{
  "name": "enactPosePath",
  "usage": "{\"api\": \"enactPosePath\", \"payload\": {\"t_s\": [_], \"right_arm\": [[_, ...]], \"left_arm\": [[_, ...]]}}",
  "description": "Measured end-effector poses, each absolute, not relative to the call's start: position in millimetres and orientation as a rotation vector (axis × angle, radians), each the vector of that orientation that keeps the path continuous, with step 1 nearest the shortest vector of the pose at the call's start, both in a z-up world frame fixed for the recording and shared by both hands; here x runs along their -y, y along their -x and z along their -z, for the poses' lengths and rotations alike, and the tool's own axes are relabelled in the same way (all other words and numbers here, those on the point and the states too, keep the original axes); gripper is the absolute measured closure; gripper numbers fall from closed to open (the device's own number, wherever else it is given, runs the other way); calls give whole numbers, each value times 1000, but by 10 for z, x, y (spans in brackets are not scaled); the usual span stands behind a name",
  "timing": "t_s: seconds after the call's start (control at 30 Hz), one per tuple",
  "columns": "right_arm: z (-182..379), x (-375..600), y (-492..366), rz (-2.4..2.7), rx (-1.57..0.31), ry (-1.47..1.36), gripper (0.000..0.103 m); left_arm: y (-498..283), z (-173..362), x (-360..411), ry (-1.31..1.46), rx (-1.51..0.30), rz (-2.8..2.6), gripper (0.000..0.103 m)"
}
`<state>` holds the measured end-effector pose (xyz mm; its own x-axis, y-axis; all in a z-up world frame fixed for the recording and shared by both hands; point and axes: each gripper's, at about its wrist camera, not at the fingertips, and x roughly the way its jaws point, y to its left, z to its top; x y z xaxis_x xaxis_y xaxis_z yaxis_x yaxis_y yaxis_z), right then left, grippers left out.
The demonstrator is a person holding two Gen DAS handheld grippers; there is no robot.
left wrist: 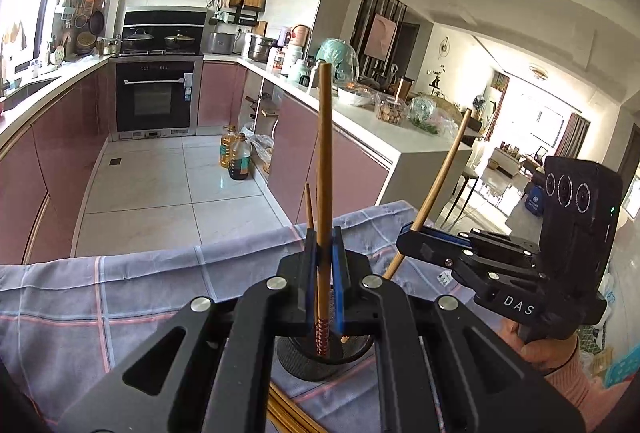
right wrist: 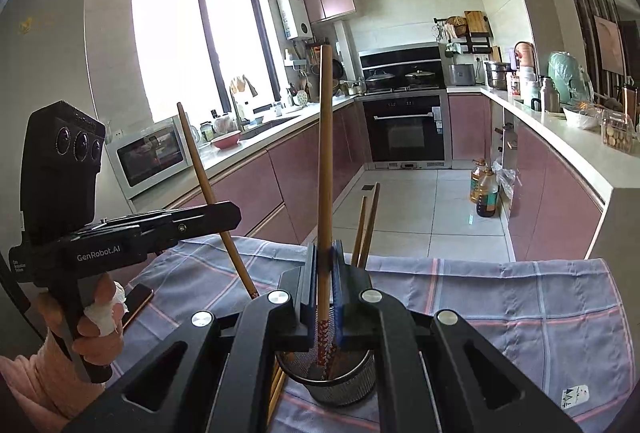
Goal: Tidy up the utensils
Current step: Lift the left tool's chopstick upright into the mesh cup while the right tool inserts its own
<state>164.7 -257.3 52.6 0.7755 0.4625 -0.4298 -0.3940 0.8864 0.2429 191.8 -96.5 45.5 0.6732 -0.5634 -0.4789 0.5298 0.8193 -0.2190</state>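
Note:
A round black mesh holder [left wrist: 324,361] [right wrist: 326,379] stands on a checked cloth, right below both grippers. My left gripper [left wrist: 325,265] is shut on a wooden chopstick [left wrist: 324,161] held upright, its patterned tip down in the holder. My right gripper [right wrist: 325,273] is shut on another chopstick [right wrist: 325,153], also upright with its patterned tip in the holder. Each gripper shows from the side in the other view, the right [left wrist: 412,239] and the left [right wrist: 234,215], each with its chopstick slanting. Two more chopsticks [right wrist: 366,229] lean in the holder.
More chopsticks [left wrist: 286,413] [right wrist: 276,389] lie flat on the blue-grey checked cloth [left wrist: 132,297] [right wrist: 500,301] left of the holder. A phone [right wrist: 138,301] lies on the cloth at the left. Kitchen floor and pink cabinets lie beyond the table edge.

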Motion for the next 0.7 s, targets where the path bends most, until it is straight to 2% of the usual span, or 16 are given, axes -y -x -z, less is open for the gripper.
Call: {"api": "enactPosePath", "payload": {"t_s": [0.37,0.7], "right_arm": [[-138,2406,-1878,-483,-704,-122,97],[22,2405,-2090,-450,-748,-152,95]], "left_arm": [[-2101,90,1192,-55,-733,639,96],[-2339,218,1224,-49,-772,610,95]]}}
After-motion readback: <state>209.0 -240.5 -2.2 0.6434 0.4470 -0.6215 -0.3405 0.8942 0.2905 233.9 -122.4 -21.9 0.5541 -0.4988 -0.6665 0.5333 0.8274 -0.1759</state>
